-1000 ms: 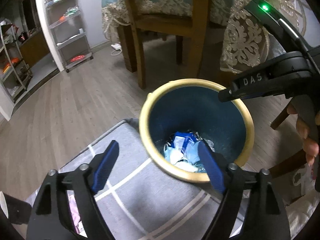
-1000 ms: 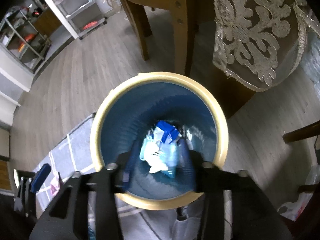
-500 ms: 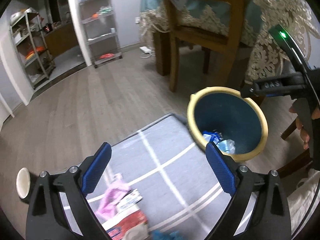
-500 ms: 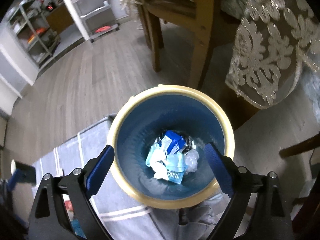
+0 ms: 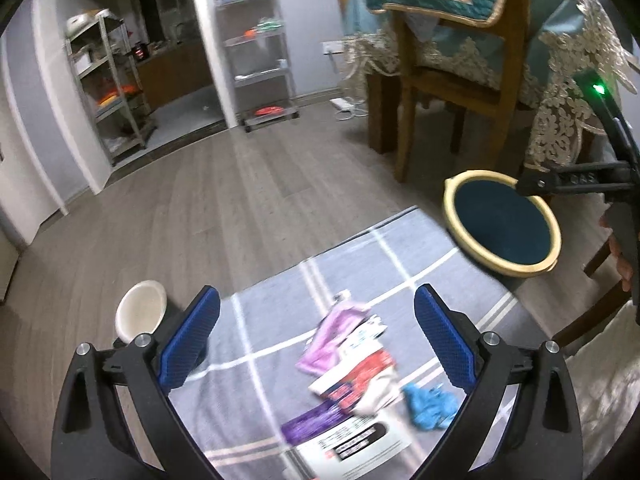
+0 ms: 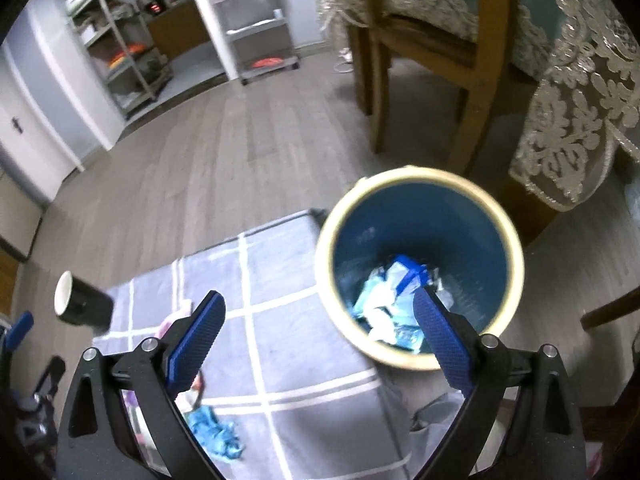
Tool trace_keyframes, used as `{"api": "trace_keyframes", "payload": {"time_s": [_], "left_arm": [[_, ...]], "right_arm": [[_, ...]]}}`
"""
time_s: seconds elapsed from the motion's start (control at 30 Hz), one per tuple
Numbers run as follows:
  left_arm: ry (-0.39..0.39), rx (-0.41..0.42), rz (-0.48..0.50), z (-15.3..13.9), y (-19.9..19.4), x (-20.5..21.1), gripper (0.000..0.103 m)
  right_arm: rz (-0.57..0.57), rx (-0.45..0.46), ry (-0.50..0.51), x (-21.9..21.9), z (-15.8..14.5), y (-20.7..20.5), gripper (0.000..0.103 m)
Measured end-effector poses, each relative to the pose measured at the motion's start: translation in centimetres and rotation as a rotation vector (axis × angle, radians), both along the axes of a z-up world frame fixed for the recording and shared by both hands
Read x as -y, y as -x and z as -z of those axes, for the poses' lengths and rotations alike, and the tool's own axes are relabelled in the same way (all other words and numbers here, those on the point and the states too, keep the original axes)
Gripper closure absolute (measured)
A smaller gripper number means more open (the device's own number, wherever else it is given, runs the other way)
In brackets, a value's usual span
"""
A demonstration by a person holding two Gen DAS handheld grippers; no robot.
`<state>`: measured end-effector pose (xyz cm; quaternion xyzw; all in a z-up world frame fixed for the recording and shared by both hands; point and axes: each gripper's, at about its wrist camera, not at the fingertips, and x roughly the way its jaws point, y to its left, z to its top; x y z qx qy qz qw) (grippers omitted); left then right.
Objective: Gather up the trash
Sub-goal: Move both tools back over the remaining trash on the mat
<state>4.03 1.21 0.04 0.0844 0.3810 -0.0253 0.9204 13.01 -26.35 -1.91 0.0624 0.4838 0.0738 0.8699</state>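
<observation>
The bin point(image 6: 404, 174), blue with a cream rim, stands at the rug's far right corner and holds crumpled blue and white trash point(image 6: 396, 300). My right gripper point(image 6: 318, 334) hangs above the rug beside the bin, its right finger over the bin's near rim. Its jaws are opening with nothing between them. My left gripper point(image 5: 318, 336) hovers over loose trash on the rug: a pink wrapper point(image 5: 336, 336), a red and white packet point(image 5: 356, 376), a crumpled blue piece point(image 5: 430, 406) and a purple and white packet point(image 5: 340, 436). Its jaws are opening too, and hold nothing.
The grey checked rug point(image 6: 280, 264) lies on wood flooring. A dark cup point(image 5: 140, 314) with a white inside lies on its side at the rug's left edge. A wooden chair point(image 6: 480, 60) and a lace tablecloth point(image 6: 580, 120) stand behind the bin. Metal shelves point(image 5: 260, 60) line the far wall.
Both grippers have drawn back from the bin and opened wider. The left one swung left over the rug's loose trash. The right one, earlier narrow inside the bin, now hangs beside it.
</observation>
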Motion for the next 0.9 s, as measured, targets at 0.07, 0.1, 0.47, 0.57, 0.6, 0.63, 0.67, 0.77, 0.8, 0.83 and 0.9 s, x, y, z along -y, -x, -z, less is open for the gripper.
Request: {"api": "trace_keyframes", "payload": {"time_s": [0.07, 0.1, 0.47, 0.57, 0.6, 0.63, 0.67, 0.77, 0.8, 0.83, 0.9], "left_arm": [[0.013, -0.005, -0.029, 0.5, 0.4, -1.2, 0.007], [0.024, -0.012, -0.047, 0.8, 0.6, -2.0, 0.007], [0.063, -0.056, -0.099, 2.3, 1.9, -5.3, 0.007], [0.077, -0.062, -0.122, 2.6, 2.2, -5.9, 0.007], [0.079, -0.063, -0.13, 2.6, 2.3, -6.1, 0.007], [0.08, -0.064, -0.134, 2.7, 2.4, -6.3, 0.007], [0.08, -0.065, -0.137, 2.7, 2.5, -6.5, 0.007], [0.071, -0.07, -0.144, 2.9, 2.7, -7.0, 0.007], [0.069, -0.072, -0.148, 2.9, 2.7, -7.1, 0.007], [0.073, -0.076, -0.152, 3.1, 2.6, -7.3, 0.007], [0.081, -0.088, -0.159, 3.3, 2.5, -7.6, 0.007]], "right_arm": [[-0.029, 0.002, 0.014, -1.0, 0.1, 0.6, 0.008], [-0.042, 0.005, 0.024, -1.7, 0.3, 1.1, 0.008], [-0.104, -0.066, 0.021, -5.5, 2.4, 4.1, 0.008], [-0.142, -0.068, 0.037, -6.9, 2.9, 4.8, 0.008], [-0.149, -0.072, 0.036, -7.2, 3.0, 4.9, 0.008], [-0.157, -0.08, 0.035, -7.5, 3.2, 5.0, 0.008], [-0.164, -0.091, 0.035, -7.8, 3.5, 5.0, 0.008], [-0.169, -0.106, 0.041, -8.4, 3.9, 5.0, 0.008], [-0.168, -0.108, 0.041, -8.5, 3.9, 5.1, 0.008], [-0.169, -0.111, 0.039, -8.6, 4.0, 5.1, 0.008], [-0.175, -0.119, 0.035, -9.0, 4.1, 5.1, 0.008]]}}
